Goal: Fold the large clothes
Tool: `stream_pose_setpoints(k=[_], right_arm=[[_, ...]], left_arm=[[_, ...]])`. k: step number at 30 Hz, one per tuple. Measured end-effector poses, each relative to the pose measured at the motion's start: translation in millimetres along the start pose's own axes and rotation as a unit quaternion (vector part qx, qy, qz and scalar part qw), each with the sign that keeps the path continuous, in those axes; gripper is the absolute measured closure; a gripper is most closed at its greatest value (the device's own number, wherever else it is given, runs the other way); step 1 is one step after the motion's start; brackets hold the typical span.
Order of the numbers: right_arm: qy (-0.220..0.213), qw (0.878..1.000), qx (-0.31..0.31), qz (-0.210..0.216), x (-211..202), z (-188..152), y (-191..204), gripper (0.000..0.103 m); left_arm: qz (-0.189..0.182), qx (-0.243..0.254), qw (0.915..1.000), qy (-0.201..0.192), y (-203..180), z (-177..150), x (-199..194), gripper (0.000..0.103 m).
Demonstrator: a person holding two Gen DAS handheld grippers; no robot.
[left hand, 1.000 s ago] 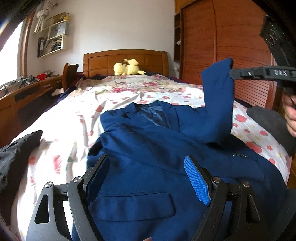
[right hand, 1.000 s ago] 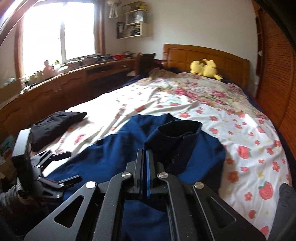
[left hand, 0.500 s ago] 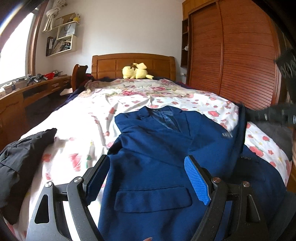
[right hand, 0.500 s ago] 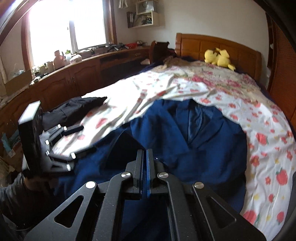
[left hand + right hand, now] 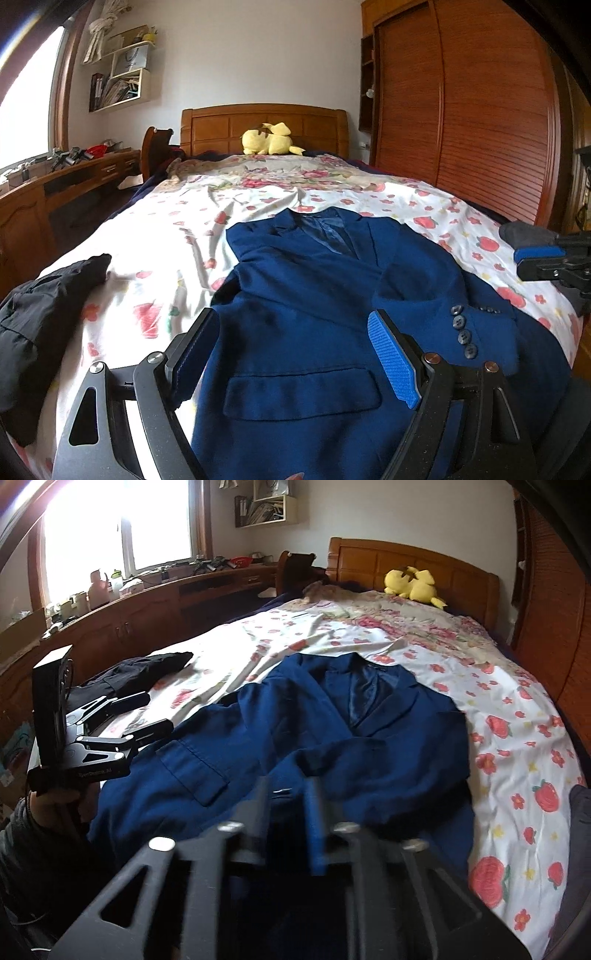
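A navy blue blazer (image 5: 306, 295) (image 5: 332, 738) lies front up on the flowered bedsheet (image 5: 166, 229), collar toward the headboard. Its right sleeve (image 5: 443, 310) is folded across the chest, with the cuff buttons showing. My left gripper (image 5: 291, 325) (image 5: 155, 712) stands open low over the blazer's lower front, above the pocket flap, gripping nothing. My right gripper (image 5: 290, 790) (image 5: 539, 262) hovers at the blazer's right edge, blurred in its own view. Its jaws are opening, and no cloth is pinched between them.
A black garment (image 5: 44, 314) (image 5: 147, 668) is heaped at the bed's left edge. A yellow plush toy (image 5: 269, 140) sits by the wooden headboard (image 5: 266, 122). A grey cloth (image 5: 524, 230) lies at the right edge. A wooden wardrobe (image 5: 461, 110) is right, a cluttered desk (image 5: 147, 602) left.
My right gripper brought the raised sleeve down across the blazer's front, let it go and its jaws parted. The left gripper stayed open in place.
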State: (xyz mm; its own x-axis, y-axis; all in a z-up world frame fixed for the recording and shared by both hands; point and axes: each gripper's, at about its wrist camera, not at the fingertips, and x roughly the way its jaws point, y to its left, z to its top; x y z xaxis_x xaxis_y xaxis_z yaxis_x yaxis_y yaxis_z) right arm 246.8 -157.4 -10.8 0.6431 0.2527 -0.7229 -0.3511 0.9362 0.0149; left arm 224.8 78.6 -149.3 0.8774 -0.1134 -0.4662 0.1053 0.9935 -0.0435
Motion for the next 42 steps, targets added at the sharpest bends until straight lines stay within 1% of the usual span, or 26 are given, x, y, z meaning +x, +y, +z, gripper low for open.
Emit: stream_pose_setpoints(k=[1, 2, 6, 11, 14, 17, 20, 21, 25, 30, 32, 33, 35, 37, 39, 42], right_arm=[[-0.003, 1.0, -0.002, -0.007, -2, -2, -2, 0.067], [-0.004, 1.0, -0.004, -0.015, -3, -6, -4, 0.067], [0.014, 0.999, 0.005, -0.036, 5, -20, -20, 0.066], [0.034, 0.998, 0.021, -0.058, 23, -46, -48, 0.066], [0.049, 0.996, 0.037, -0.071, 40, -64, -67, 0.066], [0.064, 0.994, 0.048, -0.076, 56, -77, -81, 0.066], [0.075, 0.993, 0.062, -0.071, 70, -87, -92, 0.066], [0.072, 0.993, 0.062, -0.066, 72, -91, -94, 0.066], [0.071, 0.994, 0.04, -0.072, 76, -94, -89, 0.066], [0.046, 0.996, 0.044, -0.065, 74, -103, -90, 0.066], [0.039, 0.996, 0.042, -0.065, 72, -104, -89, 0.066], [0.036, 0.996, 0.042, -0.065, 72, -105, -89, 0.066], [0.031, 0.997, 0.042, -0.06, 69, -106, -90, 0.066], [0.022, 0.997, 0.049, -0.052, 65, -109, -92, 0.066], [0.013, 0.997, 0.055, -0.044, 60, -110, -94, 0.066], [0.006, 0.997, 0.06, -0.038, 55, -114, -95, 0.066]], left_arm=[[-0.001, 0.003, 1.0, 0.002, -2, 0, 1, 0.019], [-0.003, 0.005, 1.0, 0.004, -2, -1, 3, 0.019], [-0.011, 0.013, 0.9998, 0.014, -8, -2, 9, 0.019], [-0.03, 0.018, 0.9989, 0.031, -14, -1, 16, 0.019], [-0.035, 0.028, 0.9981, 0.042, -20, -2, 21, 0.019], [-0.043, 0.032, 0.997, 0.055, -25, -4, 26, 0.019], [-0.05, 0.029, 0.9961, 0.066, -29, -7, 29, 0.019], [-0.051, 0.029, 0.996, 0.067, -28, -7, 29, 0.019], [-0.051, 0.033, 0.9959, 0.067, -33, -8, 25, 0.02], [-0.037, 0.05, 0.9952, 0.075, -42, -15, 19, 0.032], [-0.037, 0.05, 0.9945, 0.085, -45, -17, 20, 0.045], [-0.036, 0.048, 0.9941, 0.091, -47, -18, 21, 0.048], [-0.035, 0.045, 0.9933, 0.1, -51, -18, 22, 0.061], [-0.03, 0.043, 0.9929, 0.106, -53, -14, 24, 0.065], [-0.025, 0.04, 0.9928, 0.11, -55, -10, 25, 0.066], [-0.029, 0.03, 0.9922, 0.118, -60, -7, 26, 0.067]])
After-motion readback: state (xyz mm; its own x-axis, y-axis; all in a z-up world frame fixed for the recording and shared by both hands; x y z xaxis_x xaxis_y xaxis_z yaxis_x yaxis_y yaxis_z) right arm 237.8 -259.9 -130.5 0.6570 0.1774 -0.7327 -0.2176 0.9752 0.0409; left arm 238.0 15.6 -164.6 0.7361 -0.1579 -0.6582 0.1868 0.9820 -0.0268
